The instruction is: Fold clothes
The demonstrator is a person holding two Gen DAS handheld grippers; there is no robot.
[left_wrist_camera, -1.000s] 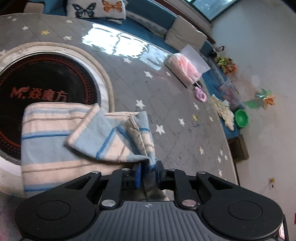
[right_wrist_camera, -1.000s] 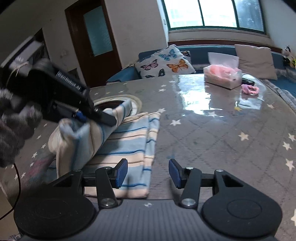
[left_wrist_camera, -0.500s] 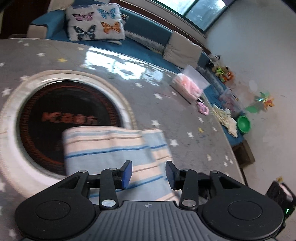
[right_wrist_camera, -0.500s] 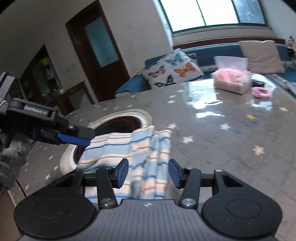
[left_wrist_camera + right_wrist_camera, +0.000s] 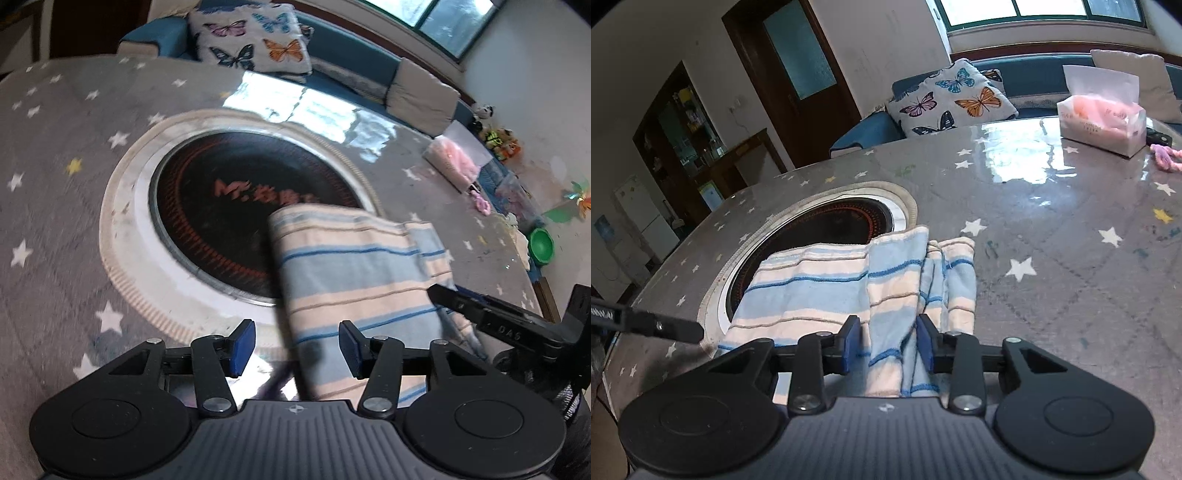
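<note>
Left gripper (image 5: 297, 345) released striped cloth (image 5: 871, 291), both grippers' jaws apart; right gripper (image 5: 888, 341) astride it; star-print table (image 5: 1052, 258).

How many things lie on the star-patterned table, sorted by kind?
Striped cloth: 1
Tissue pack: 1
Pink hair tie: 1
Total: 3
Neither hand-held gripper, left or right, is holding anything.

A folded striped towel (image 5: 354, 273) lies half over the round black burner (image 5: 243, 210) as the left gripper (image 5: 293, 345) hovers with jaws apart at the burner's near rim.
</note>
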